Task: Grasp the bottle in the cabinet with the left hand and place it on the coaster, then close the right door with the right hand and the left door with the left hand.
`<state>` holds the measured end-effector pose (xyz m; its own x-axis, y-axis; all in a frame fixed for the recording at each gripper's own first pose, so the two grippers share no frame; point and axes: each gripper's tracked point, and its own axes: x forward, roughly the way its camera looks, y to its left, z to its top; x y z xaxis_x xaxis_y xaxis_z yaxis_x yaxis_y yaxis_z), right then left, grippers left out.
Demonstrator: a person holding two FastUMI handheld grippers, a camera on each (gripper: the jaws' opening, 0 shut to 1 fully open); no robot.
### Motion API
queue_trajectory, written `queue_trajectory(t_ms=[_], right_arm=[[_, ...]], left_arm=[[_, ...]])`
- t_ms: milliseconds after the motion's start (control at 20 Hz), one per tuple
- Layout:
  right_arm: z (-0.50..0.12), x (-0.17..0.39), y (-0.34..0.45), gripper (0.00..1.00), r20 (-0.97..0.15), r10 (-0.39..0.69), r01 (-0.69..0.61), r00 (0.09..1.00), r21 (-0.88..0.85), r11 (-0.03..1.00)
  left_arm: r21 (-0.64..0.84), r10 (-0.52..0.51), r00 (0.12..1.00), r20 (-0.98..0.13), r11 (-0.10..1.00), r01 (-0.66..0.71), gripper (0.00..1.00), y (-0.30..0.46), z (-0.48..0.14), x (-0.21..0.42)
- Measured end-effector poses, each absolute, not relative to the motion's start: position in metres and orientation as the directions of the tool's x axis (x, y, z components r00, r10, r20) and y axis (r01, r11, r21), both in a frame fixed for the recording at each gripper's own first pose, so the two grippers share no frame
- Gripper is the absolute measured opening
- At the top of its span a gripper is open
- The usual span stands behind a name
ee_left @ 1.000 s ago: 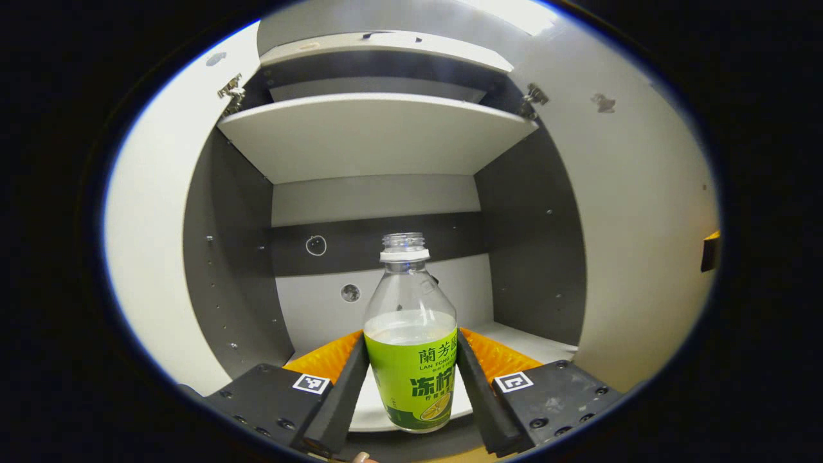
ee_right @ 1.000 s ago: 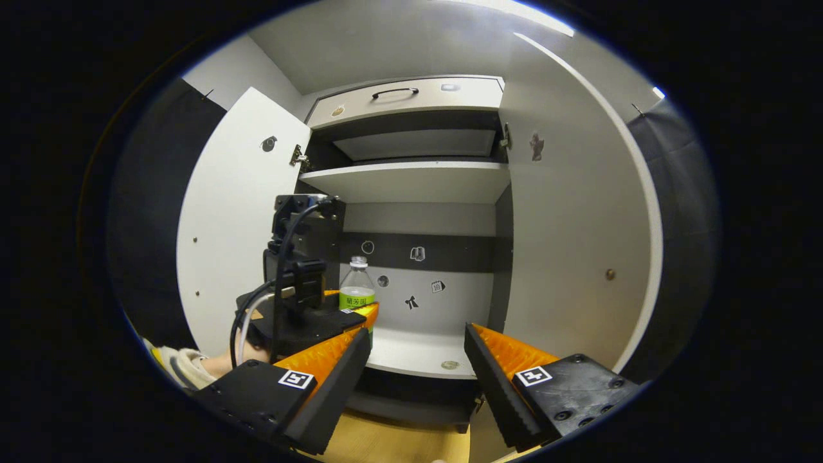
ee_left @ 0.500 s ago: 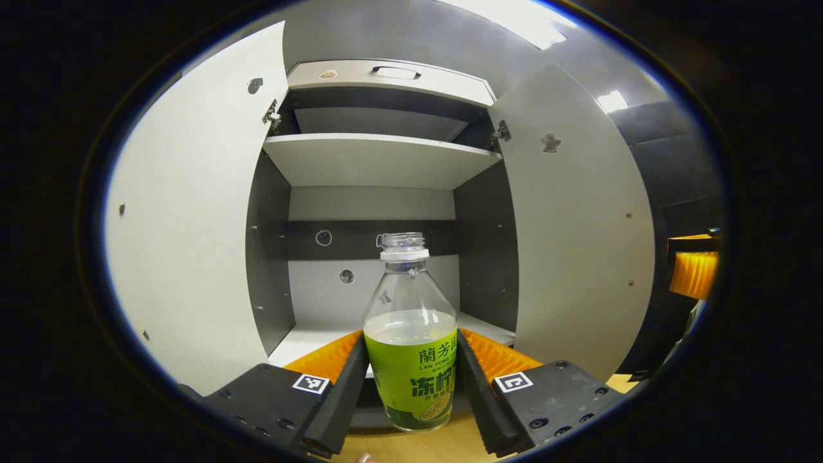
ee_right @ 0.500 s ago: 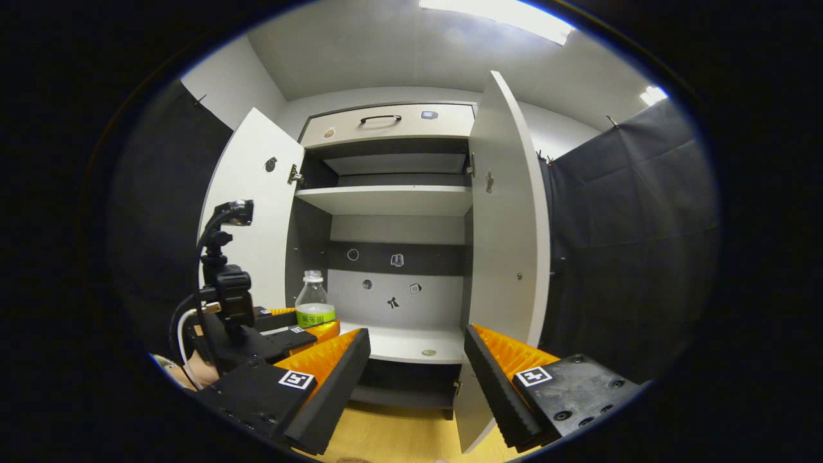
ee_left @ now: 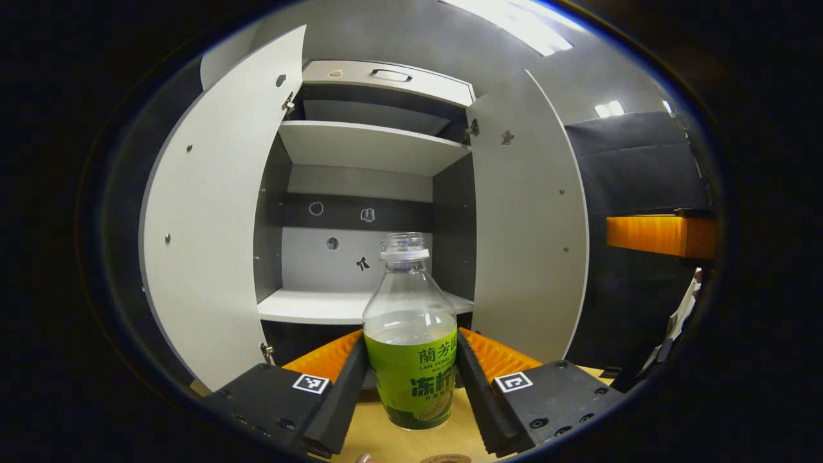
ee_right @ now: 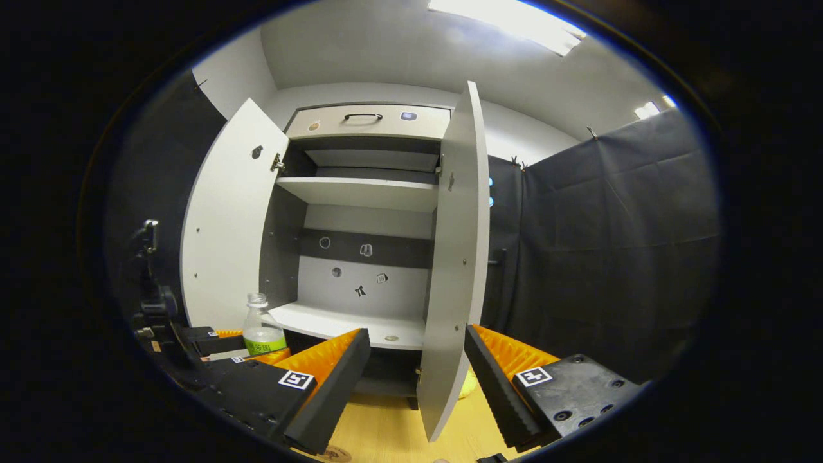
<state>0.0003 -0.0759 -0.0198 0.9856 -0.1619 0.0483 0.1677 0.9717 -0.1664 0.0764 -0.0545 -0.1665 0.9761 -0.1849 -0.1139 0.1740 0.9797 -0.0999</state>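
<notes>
Clamped in my left gripper [ee_left: 411, 376] is the bottle [ee_left: 409, 334], upright at the lower middle of the left gripper view, both fingers pressed against its green label from either side. It has no cap and is partly filled with clear liquid. Its base sits low in the frame over the wooden table [ee_left: 379, 427], and a round edge of what looks like the coaster [ee_left: 445, 458] peeks in at the very bottom. Beyond the bottle stands the cabinet [ee_left: 366, 145], both doors swung wide: the left door [ee_left: 212, 218] fills the left of the frame, the right door [ee_left: 530, 225] the right of centre. My right gripper [ee_right: 416, 366] hangs with its fingers apart at the bottom of the right gripper view, holding nothing, the right door's edge standing between and beyond them. In that same view the bottle and my left gripper appear at the lower left, in front of the open cabinet.
</notes>
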Motion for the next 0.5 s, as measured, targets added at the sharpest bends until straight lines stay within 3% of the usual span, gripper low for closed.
queue_trajectory(t_ms=[300,500], right_arm=[[-0.055,0.017,-0.091,0.98,0.010,-0.121,0.121,0.993,-0.183,0.976],[-0.100,0.030,-0.101,0.98,-0.067,-0.062,0.049,0.996,-0.182,0.982]], left_arm=[[-0.165,-0.162,0.976,-0.149,0.977,0.137,0.78,-0.070,-0.231,0.054],[-0.128,-0.136,0.974,-0.183,0.985,0.114,0.79,-0.080,-0.277,0.046]])
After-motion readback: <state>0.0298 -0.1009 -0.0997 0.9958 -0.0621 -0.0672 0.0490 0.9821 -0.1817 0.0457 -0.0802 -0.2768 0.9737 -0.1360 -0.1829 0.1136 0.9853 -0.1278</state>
